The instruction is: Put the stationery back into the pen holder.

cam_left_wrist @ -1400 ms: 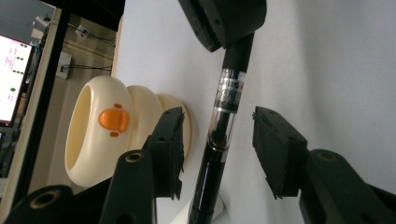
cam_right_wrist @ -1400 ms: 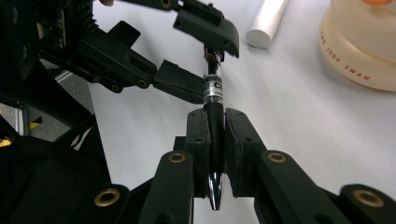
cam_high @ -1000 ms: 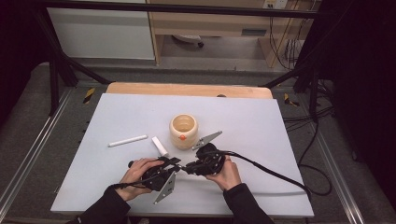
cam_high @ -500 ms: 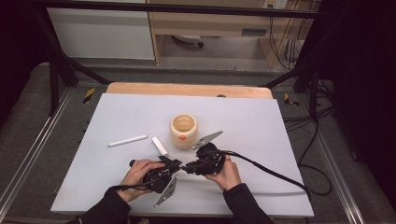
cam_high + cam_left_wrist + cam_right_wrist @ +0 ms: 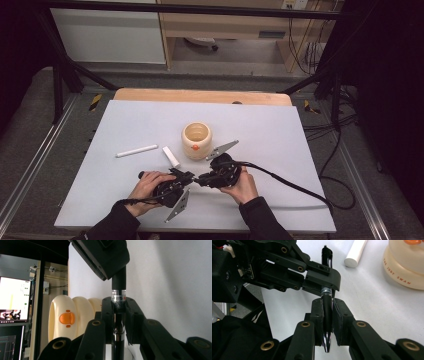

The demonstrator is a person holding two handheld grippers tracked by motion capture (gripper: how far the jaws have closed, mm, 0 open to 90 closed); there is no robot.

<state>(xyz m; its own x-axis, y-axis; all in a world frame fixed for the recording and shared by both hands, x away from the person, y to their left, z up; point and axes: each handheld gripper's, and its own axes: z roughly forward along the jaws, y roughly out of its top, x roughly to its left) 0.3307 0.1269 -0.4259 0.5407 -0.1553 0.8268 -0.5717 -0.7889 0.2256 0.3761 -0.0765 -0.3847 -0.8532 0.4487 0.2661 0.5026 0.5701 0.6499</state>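
Observation:
A black pen [image 5: 327,255] with a silver band is held between both grippers, low over the white table near its front edge. My left gripper [image 5: 118,307] is shut on one end of the pen [image 5: 119,285]; its jaws have just been closing with the pen between them. My right gripper [image 5: 327,303] is shut on the other end, with the silver tip sticking out behind its pads. In the high view the left gripper [image 5: 186,178] and the right gripper [image 5: 201,180] meet tip to tip, each in a hand.
A cream ribbed cup [image 5: 196,140] with an orange mark stands just behind the grippers. A short white stick [image 5: 171,156] and a longer one [image 5: 136,150] lie left of it on the white table [image 5: 300,150]. A black cable [image 5: 290,182] trails off to the right.

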